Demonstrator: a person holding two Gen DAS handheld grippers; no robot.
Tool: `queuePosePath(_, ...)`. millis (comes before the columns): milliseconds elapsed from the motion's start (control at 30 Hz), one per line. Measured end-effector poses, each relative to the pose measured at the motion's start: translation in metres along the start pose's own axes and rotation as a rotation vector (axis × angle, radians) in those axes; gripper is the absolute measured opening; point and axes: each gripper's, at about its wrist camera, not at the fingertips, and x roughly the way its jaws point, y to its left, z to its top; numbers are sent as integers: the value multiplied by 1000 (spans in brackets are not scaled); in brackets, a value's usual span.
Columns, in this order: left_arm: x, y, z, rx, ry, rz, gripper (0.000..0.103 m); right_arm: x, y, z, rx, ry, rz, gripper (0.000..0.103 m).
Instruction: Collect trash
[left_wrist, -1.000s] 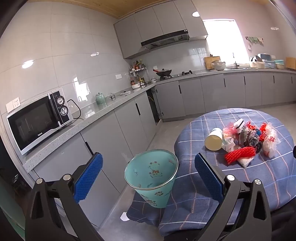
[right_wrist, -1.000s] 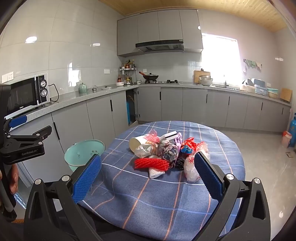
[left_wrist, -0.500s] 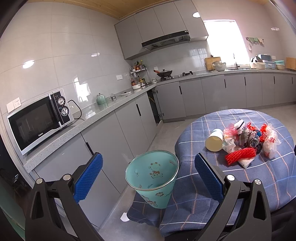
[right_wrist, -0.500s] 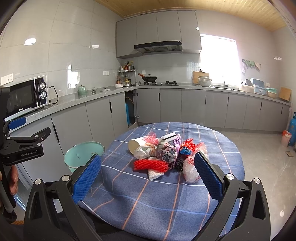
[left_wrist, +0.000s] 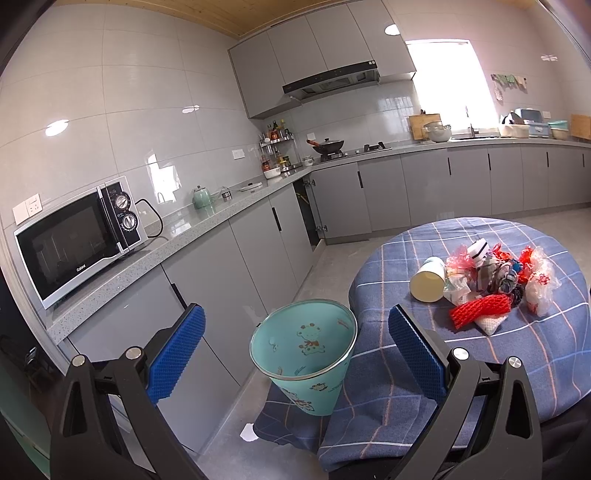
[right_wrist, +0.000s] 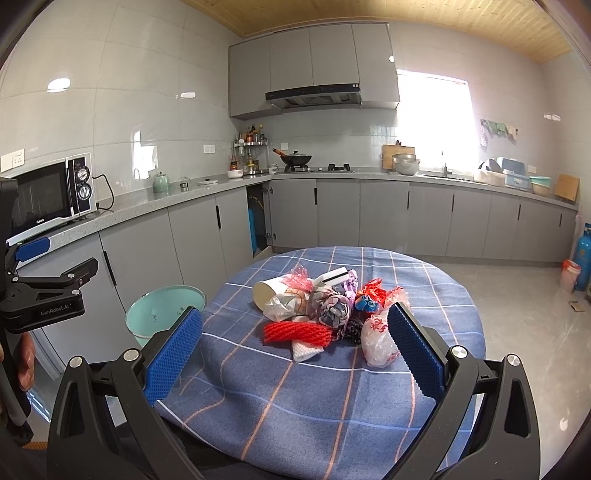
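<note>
Overhead, left tongs (left_wrist: 295, 354) spread wide, empty, framing teal bin (left_wrist: 304, 350) beside desk (right_wrist: 295, 398); right tongs (right_wrist: 295, 350) likewise agape, empty, facing trash pile (right_wrist: 328, 314)

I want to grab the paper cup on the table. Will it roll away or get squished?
The paper cup lies on its side, so a push would probably roll it, though the wrappers beside it may stop it. Its thin open rim suggests it is light and would likely crush under a hard squeeze.
</note>
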Motion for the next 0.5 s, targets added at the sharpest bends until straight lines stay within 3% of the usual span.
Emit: queuePosePath(500, -1, 0, 1, -1, -7, 1, 98, -1, -1, 1, 3, -2, -1, 99)
